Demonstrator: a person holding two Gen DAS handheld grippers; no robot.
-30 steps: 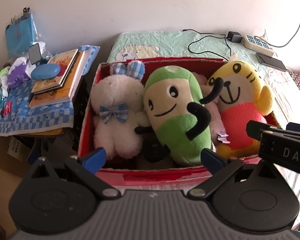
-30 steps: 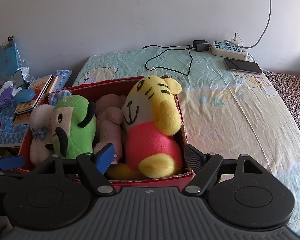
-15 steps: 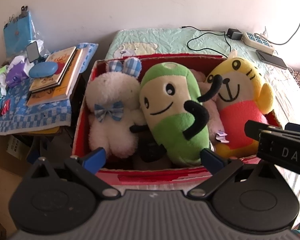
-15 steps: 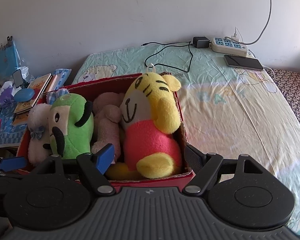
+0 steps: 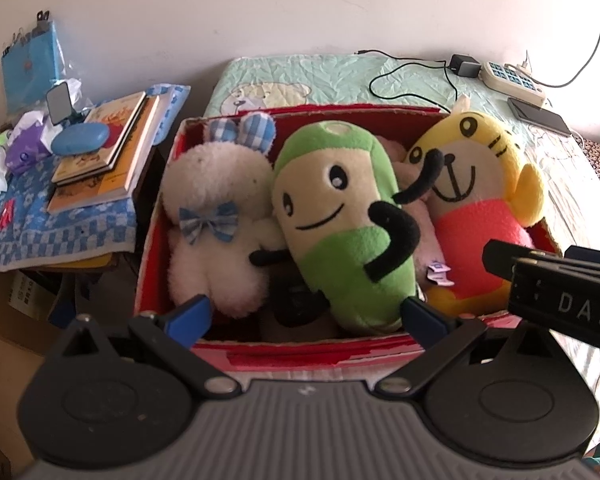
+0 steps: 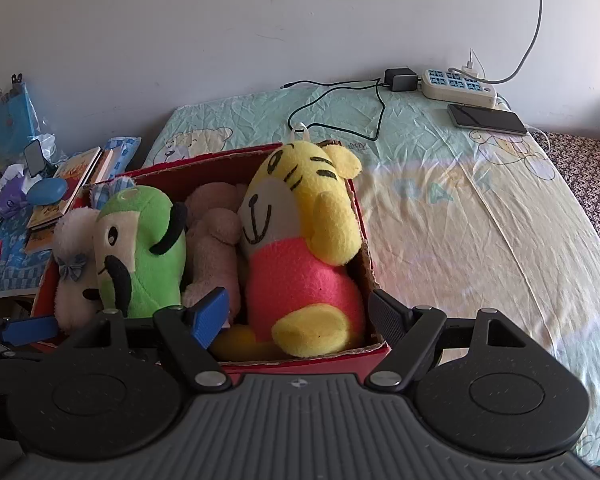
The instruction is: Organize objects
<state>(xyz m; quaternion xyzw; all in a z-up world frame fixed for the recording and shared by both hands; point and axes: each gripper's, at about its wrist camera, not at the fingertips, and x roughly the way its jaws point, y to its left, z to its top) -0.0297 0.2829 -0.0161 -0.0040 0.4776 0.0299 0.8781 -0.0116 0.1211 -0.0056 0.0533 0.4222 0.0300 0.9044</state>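
Observation:
A red cardboard box (image 5: 300, 354) (image 6: 364, 252) on the bed holds several plush toys. From left to right stand a white bunny (image 5: 216, 216) (image 6: 74, 248) with a blue bow, a green toy (image 5: 340, 220) (image 6: 140, 248) with black arms, a pink plush (image 6: 214, 240) half hidden between them, and a yellow tiger (image 5: 476, 184) (image 6: 300, 248) in a pink shirt. My left gripper (image 5: 304, 312) hangs open at the box's near edge, nothing between its fingers. My right gripper (image 6: 300, 308) is open too, in front of the tiger, and shows at the right of the left wrist view (image 5: 556, 292).
A side table left of the box carries stacked books (image 5: 104, 152), a blue case (image 5: 80, 138) and small clutter on a blue checked cloth (image 5: 56, 232). At the bed's far end lie a power strip (image 6: 458, 88), a charger with a black cable (image 6: 340, 112) and a phone (image 6: 486, 118).
Both views have pulled slightly back from the box, so the toys sit a little lower and farther. Both grippers stay open and the toys have not shifted.

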